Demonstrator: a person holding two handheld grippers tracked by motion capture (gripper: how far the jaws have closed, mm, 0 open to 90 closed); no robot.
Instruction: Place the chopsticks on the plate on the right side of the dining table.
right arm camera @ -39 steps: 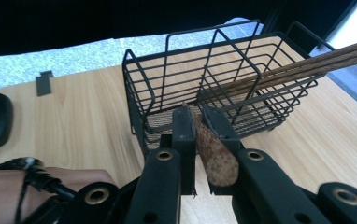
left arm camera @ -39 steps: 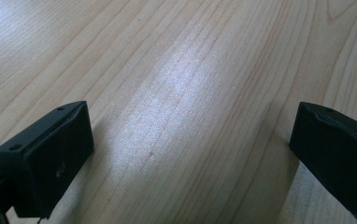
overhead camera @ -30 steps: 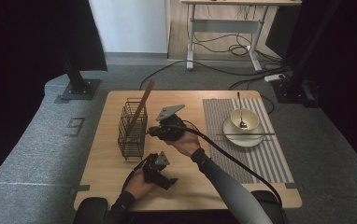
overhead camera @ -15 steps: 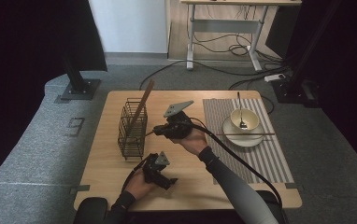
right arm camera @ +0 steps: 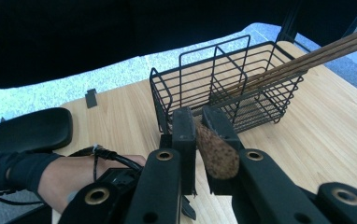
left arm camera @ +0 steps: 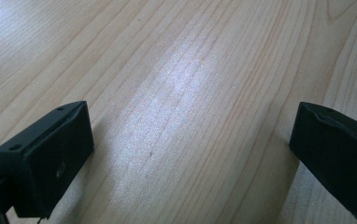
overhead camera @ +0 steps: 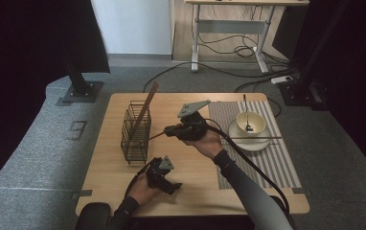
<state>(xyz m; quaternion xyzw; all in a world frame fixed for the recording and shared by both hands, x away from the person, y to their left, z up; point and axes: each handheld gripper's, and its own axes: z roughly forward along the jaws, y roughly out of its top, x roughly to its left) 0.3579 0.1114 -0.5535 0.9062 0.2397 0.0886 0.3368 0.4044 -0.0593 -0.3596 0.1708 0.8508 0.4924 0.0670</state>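
My right gripper (overhead camera: 170, 131) (right arm camera: 199, 131) hovers above the middle of the table, shut on one end of a brown chopstick (overhead camera: 157, 135) (right arm camera: 217, 153). The stick's far tip points left at the black wire basket (overhead camera: 134, 139) (right arm camera: 223, 88), close to its right side. More brown chopsticks (overhead camera: 146, 104) (right arm camera: 303, 56) lean inside the basket. My left gripper (overhead camera: 173, 185) (left arm camera: 190, 154) rests on the bare wood near the front edge, its jaws wide open with nothing between them.
A striped placemat (overhead camera: 272, 163) at the right holds a plate (overhead camera: 241, 142) with a cream bowl (overhead camera: 249, 121) and a spoon in it. Another chopstick (overhead camera: 262, 138) lies across the plate. The wooden table (overhead camera: 104, 177) has bare room at front left.
My right gripper has moved right and a little up, carrying the chopstick with it. The left gripper has kept still.
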